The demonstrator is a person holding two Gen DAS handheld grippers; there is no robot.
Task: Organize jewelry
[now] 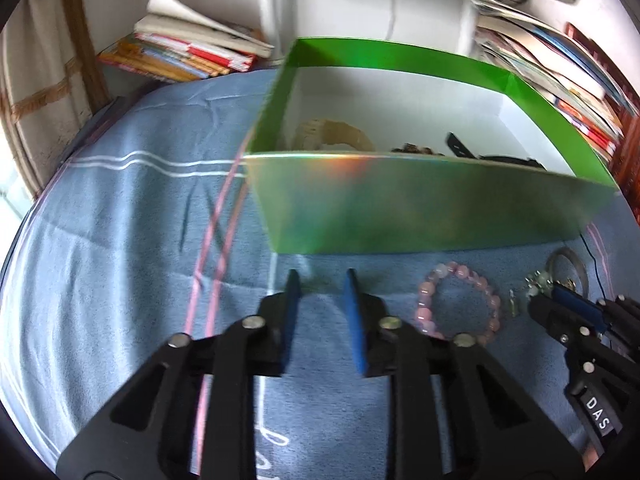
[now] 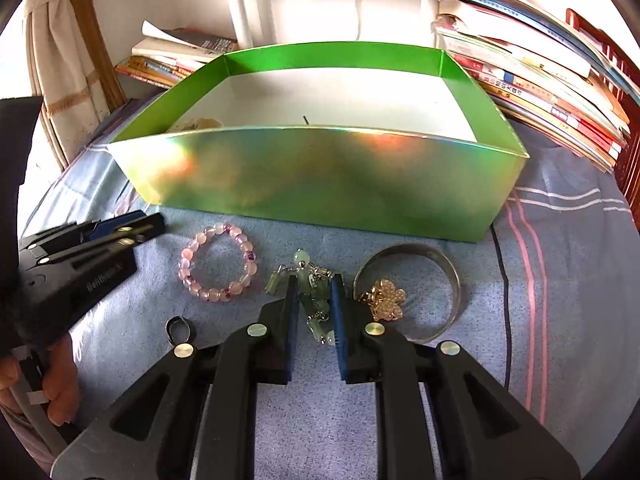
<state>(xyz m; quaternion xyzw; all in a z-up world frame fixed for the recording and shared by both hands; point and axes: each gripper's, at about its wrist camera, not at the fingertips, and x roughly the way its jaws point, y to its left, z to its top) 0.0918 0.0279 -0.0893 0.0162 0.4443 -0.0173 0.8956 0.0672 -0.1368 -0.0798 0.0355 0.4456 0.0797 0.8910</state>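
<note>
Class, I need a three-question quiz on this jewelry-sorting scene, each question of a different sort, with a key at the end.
1. True or false: the pink bead bracelet already lies inside the green box.
2. Which piece sits between the fingers of the right hand-held gripper? A) the silver bangle B) the green stone charm piece C) the gold brooch
3. Fill in: the left hand-held gripper is open and holds ____.

Key
1. False: it lies on the blue cloth in front of the box.
2. B
3. nothing
</note>
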